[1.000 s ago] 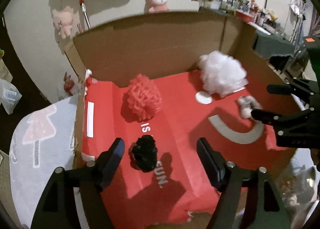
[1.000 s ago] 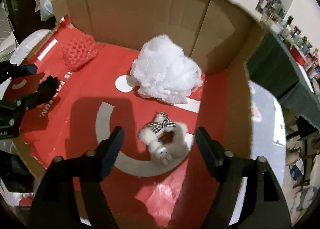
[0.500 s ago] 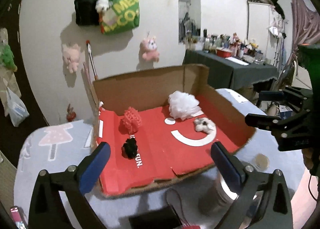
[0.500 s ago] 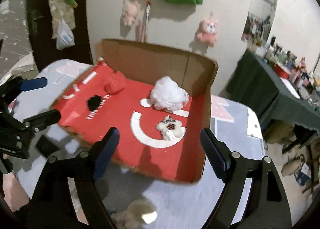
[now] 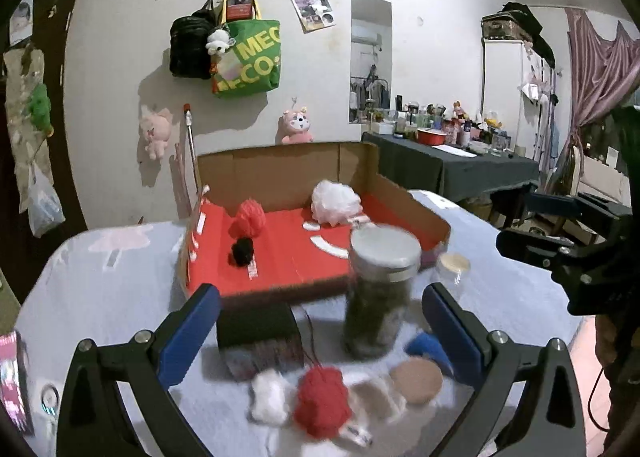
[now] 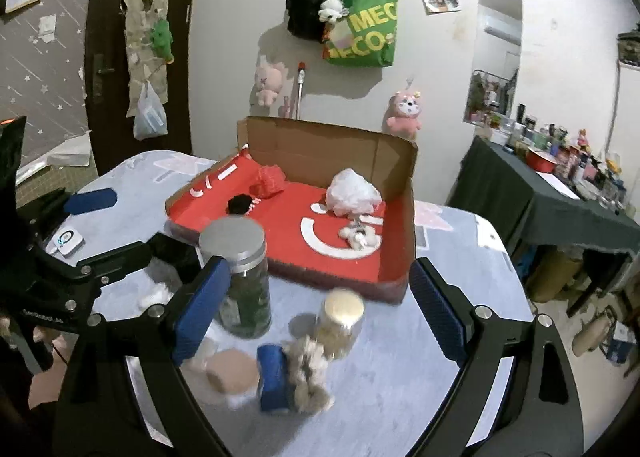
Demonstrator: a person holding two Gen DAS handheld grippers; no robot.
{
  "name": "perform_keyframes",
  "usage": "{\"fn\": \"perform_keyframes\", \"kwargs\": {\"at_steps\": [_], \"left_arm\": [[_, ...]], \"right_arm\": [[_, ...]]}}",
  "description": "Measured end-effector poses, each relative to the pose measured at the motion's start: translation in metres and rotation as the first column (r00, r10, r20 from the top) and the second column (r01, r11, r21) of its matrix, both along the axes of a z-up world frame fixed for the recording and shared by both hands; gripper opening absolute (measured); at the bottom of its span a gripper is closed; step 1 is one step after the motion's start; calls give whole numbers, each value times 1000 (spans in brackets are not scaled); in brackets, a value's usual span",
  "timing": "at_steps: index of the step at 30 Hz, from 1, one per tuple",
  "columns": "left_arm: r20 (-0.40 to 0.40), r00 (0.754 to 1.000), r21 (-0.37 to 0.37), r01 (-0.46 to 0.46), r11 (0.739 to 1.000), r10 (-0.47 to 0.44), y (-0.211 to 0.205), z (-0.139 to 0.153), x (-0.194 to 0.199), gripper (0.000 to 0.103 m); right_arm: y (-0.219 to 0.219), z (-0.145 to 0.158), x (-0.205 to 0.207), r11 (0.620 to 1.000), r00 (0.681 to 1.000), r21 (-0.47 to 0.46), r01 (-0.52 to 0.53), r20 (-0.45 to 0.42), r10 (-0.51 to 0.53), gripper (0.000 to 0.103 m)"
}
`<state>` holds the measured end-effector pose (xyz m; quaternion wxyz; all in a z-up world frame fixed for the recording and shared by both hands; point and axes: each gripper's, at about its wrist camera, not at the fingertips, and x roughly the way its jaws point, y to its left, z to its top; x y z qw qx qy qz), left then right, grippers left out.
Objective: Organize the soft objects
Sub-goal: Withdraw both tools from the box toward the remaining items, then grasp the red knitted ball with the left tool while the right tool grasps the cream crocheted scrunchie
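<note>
A cardboard box with a red floor (image 5: 288,269) (image 6: 292,253) holds a red mesh puff (image 5: 248,219), a black pom (image 5: 241,251), a white puff (image 5: 336,203) and a small white plush with a bow (image 6: 358,235). On the tablecloth close to me lie a red pom (image 5: 322,403), a white fluff (image 5: 270,401), a tan round pad (image 5: 416,379) (image 6: 232,373), a blue piece (image 6: 272,381) and a beige fluffy toy (image 6: 308,373). My left gripper (image 5: 320,317) hangs open over them, holding nothing. The jaws of my right gripper (image 6: 318,289) are opening, and they hold nothing.
A tall jar with a metal lid (image 5: 380,289) (image 6: 240,277) and a small jar (image 6: 340,321) stand between the box and the loose items. A black box (image 5: 258,331) sits beside the tall jar. A white device (image 6: 66,241) lies at the table's left.
Both grippers pulled back out of the box and opened wider. The black pom and the white plush stayed on the red floor. The near table items came into view.
</note>
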<state>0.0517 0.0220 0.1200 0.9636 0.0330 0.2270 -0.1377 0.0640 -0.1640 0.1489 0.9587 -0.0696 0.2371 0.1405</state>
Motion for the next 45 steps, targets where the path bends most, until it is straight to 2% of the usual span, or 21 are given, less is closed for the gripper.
{"fn": "perform_keyframes", "kwargs": {"at_steps": [5,11,15,21,23,25,27,30,36,38,39,40,41,42,45], "left_arm": [[-64,998,3,6,1000,-6,-5,-29,-7,103],[-112,994,51,6,999,0,-8,-58,-6,102],[-136,991,67,16,998,-6,-9,-68,-5,95],[-166,986,89,18,996,-3,-4,-76,-2,86],[-179,984,88,26,996,-10,-3,-78,0,78],[-200,979,82,45,996,-28,-1,-80,3,65],[-218,975,78,61,995,-42,-1,-82,6,59],[-229,972,78,77,994,-57,-2,-84,8,58],[-258,965,100,67,993,-39,-1,-93,15,58],[-267,963,92,70,993,-43,1,-95,17,56],[-270,961,82,79,994,-55,1,-96,17,46],[-272,960,73,85,994,-62,2,-96,17,45],[-268,961,70,81,994,-60,3,-96,16,44],[-264,962,60,83,995,-64,3,-95,15,44],[-243,966,32,98,995,-88,3,-86,9,44]], "right_arm": [[-5,-29,-13,1000,999,6,31,-21,-31,92],[-18,-71,-4,996,991,45,71,-113,-66,92],[-21,-91,2,996,986,49,79,-150,-71,92],[-22,-106,5,996,982,37,82,-174,-74,92],[-23,-108,6,996,981,37,83,-180,-75,92],[-23,-111,8,996,980,37,80,-186,-72,91],[-23,-112,9,997,980,37,71,-189,-63,91],[-23,-114,12,997,978,46,55,-203,-45,82],[-22,-121,18,998,973,53,34,-229,-21,81],[-22,-124,21,998,971,59,24,-240,-9,72],[-23,-126,23,997,968,72,16,-249,3,48],[-24,-128,24,996,964,93,7,-264,18,31],[-26,-130,26,991,958,132,-9,-284,47,31],[-28,-131,26,985,952,169,-24,-296,74,27],[-29,-125,18,984,965,180,-17,-253,62,24]]}}
